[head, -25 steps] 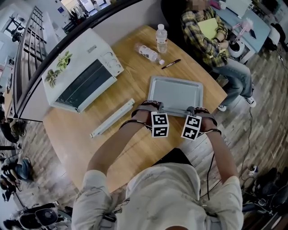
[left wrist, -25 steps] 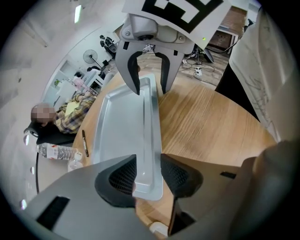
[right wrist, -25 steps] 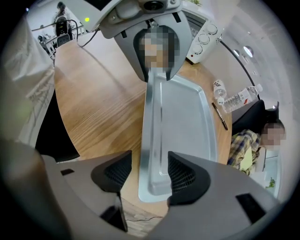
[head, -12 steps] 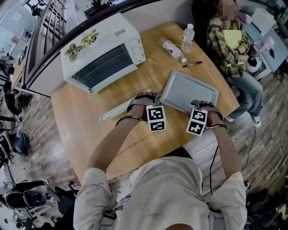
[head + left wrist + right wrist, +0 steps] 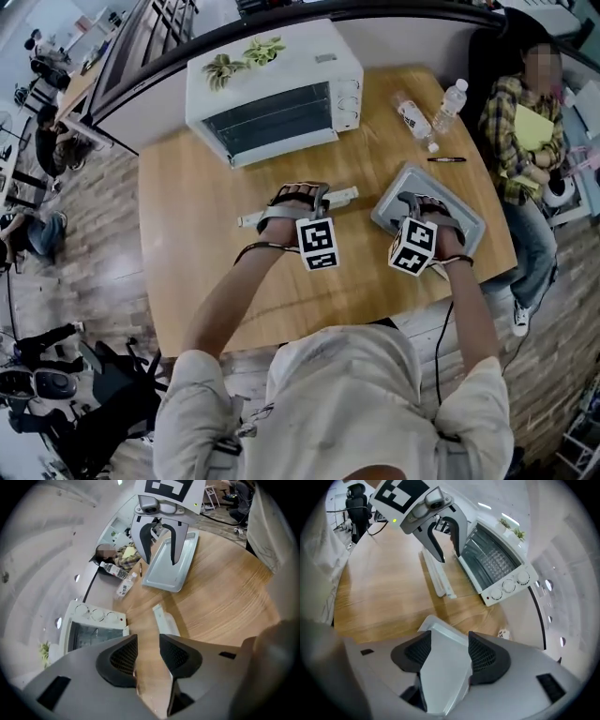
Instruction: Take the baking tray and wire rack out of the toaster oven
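Baking tray point(image 5: 164, 576) lay on bench point(image 5: 187, 234), right side, just under right tongs point(image 5: 450, 637): released, gripping nothing. Left tongs point(image 5: 147, 639): jaws just narrowed slightly, released, only bare bench between. Toaster oven point(image 5: 277, 94) at far edge, long axis left-right, door shut; left tongs nearer. Wire rack judged inside.

The head view looks steeply down from above the person, taking in the whole table point(image 5: 197, 253) from some way off. The left tool point(image 5: 147, 649) view sits close behind its own jaws, low over the wood, facing the right tool point(image 5: 161, 560). The right tool view faces back the opposite way. All three share the table and the toaster oven point(image 5: 277, 89).
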Action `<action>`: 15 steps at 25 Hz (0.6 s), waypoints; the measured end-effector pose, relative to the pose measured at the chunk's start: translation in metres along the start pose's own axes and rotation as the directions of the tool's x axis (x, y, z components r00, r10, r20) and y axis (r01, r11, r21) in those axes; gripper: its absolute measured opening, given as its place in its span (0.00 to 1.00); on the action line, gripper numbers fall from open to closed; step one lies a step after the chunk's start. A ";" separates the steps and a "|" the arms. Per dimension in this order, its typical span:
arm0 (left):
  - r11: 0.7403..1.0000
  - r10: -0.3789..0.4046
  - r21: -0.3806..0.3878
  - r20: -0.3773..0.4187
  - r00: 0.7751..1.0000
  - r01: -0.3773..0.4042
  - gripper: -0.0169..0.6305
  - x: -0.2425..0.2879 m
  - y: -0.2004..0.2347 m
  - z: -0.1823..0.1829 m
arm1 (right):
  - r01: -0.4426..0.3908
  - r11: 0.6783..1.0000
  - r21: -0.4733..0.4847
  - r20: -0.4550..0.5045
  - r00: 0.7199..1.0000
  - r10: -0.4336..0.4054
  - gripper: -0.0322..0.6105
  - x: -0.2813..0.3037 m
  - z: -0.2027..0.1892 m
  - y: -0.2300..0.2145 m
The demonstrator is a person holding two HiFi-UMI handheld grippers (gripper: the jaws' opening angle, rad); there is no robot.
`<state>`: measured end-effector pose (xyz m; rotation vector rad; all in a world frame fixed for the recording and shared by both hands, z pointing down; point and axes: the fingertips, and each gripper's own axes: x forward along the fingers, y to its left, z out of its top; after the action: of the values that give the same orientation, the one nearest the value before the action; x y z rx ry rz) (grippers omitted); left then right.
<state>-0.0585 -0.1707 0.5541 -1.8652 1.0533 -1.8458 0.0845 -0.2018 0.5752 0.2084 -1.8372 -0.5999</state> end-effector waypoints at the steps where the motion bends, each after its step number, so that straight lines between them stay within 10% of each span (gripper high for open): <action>1: 0.999 0.030 -0.025 -0.015 0.999 -0.030 0.27 -0.003 0.005 -0.010 | 0.025 1.000 -0.005 0.031 0.999 -0.025 0.46 0.001 0.012 -0.008; 15: 0.899 0.373 -0.136 -0.261 0.891 -0.416 0.25 -0.053 0.051 -0.146 | 0.234 0.970 -0.063 0.322 0.925 -0.202 0.38 -0.005 0.164 -0.055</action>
<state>-0.2067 -0.1296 0.4989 -1.4031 1.6056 -1.7874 -0.0736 -0.1977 0.5055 0.2648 -2.0992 -0.9226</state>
